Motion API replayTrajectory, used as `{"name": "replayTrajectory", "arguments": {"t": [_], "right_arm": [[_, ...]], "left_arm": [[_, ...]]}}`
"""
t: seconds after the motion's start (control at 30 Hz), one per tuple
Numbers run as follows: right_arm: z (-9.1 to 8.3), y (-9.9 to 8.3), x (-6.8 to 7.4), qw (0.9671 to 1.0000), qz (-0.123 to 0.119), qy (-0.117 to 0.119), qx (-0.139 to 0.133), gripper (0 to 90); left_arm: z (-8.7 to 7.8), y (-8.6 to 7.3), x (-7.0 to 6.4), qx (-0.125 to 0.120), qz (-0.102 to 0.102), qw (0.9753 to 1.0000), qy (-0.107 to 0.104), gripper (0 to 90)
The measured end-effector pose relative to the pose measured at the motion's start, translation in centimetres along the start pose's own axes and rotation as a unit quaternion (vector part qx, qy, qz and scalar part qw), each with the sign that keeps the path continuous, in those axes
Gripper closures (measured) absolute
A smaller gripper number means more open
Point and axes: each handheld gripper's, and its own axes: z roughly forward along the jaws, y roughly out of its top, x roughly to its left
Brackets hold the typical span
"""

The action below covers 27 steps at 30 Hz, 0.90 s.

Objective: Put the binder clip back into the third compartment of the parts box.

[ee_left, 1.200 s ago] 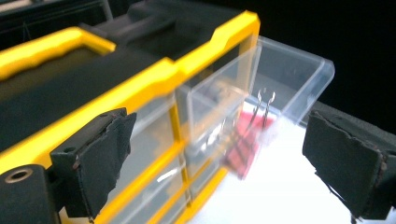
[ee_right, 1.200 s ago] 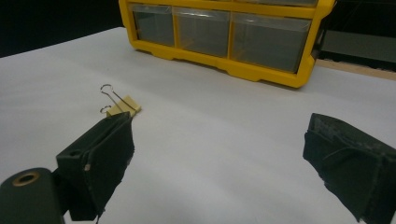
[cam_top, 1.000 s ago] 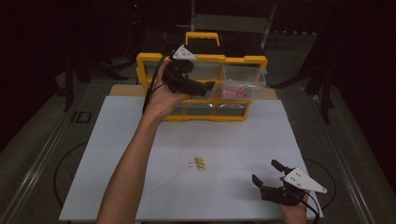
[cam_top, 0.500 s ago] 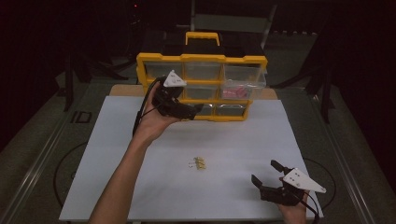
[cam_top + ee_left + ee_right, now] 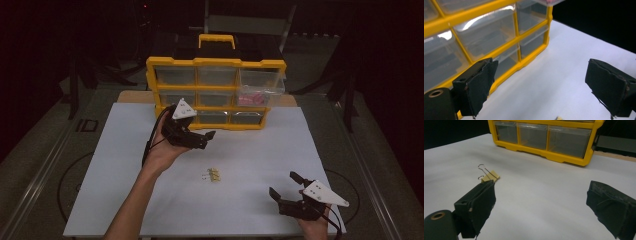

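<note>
White board (image 5: 150, 200) covers the table under a dark room. Nearest me, at the board's front right corner, my right gripper (image 5: 289, 191) rests low, jaws spread wide and empty. Ahead of it, mid-board, lie small yellow binder clips (image 5: 214, 175), their wire handles plain in the right gripper view (image 5: 489, 175). Beyond them my left gripper (image 5: 207, 139) hovers above the board, jaws wide apart, holding nothing, just in front of the yellow drawer organizer (image 5: 216, 63) at the far edge. One right-hand drawer (image 5: 255, 96) holds something pink.
</note>
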Motion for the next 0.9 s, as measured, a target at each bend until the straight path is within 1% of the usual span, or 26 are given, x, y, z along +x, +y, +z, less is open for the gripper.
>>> {"name": "replayTrajectory", "arguments": {"t": [0.07,0.1,0.13,0.2,0.27,0.3,0.37,0.47,0.53,0.57,0.67,0.7,0.77,0.9], "right_arm": [[0.0,0.0,0.0,1.0,0.0,0.0,0.001,8.4],[0.0,0.0,0.0,1.0,0.0,0.0,0.001,8.4],[0.0,0.0,0.1,1.0,0.0,0.001,0.001,8.4],[0.0,0.0,0.1,1.0,0.0,0.001,0.002,8.4],[0.0,0.0,0.1,1.0,0.0,0.001,0.002,8.4],[0.0,0.0,0.2,1.0,0.001,0.001,0.002,8.4],[0.0,0.0,0.2,1.0,0.001,0.001,0.002,8.4],[0.0,0.0,0.2,1.0,0.0,0.0,0.002,8.4],[0.0,0.0,0.2,1.0,0.0,0.0,0.002,8.4],[-0.1,0.0,0.1,1.0,0.001,-0.001,0.002,8.4],[-0.1,0.0,0.1,1.0,0.0,-0.001,0.002,8.4],[-0.1,0.0,0.1,1.0,0.0,-0.001,0.002,8.4],[0.0,0.0,0.2,1.0,-0.001,-0.001,0.003,8.4],[0.0,0.0,0.2,1.0,0.0,-0.001,0.003,8.4]], "left_arm": [[-0.1,-0.6,-0.1,-0.002,-0.006,1.0,-0.002,9.4],[-0.1,-0.6,-0.1,-0.002,-0.006,1.0,-0.002,9.4],[-0.1,-1.3,-0.3,0.0,-0.006,1.0,0.001,9.4],[-0.1,-2.0,-0.4,0.003,-0.01,0.9999,-0.001,9.4],[-0.1,-2.2,-0.4,0.004,-0.011,0.9999,0.0,9.3],[0.0,-2.7,-0.6,0.005,-0.013,0.9999,0.001,9.3],[-0.1,-2.9,-0.6,0.006,-0.013,0.9999,0.002,9.3],[0.0,-3.7,-0.8,0.004,-0.019,0.9998,0.0,9.4],[0.1,-4.3,-1.2,0.005,-0.021,0.9998,-0.003,9.6],[0.2,-4.5,-1.3,0.007,-0.019,0.9998,0.0,9.6],[0.4,-5.1,-1.6,0.01,-0.022,0.9997,-0.006,9.7],[0.4,-5.1,-1.6,0.01,-0.022,0.9997,-0.006,9.7],[0.8,-5.8,-1.9,0.016,-0.026,0.9995,-0.007,9.7],[1.1,-6.4,-2.1,0.02,-0.03,0.9993,-0.007,9.6]]}}
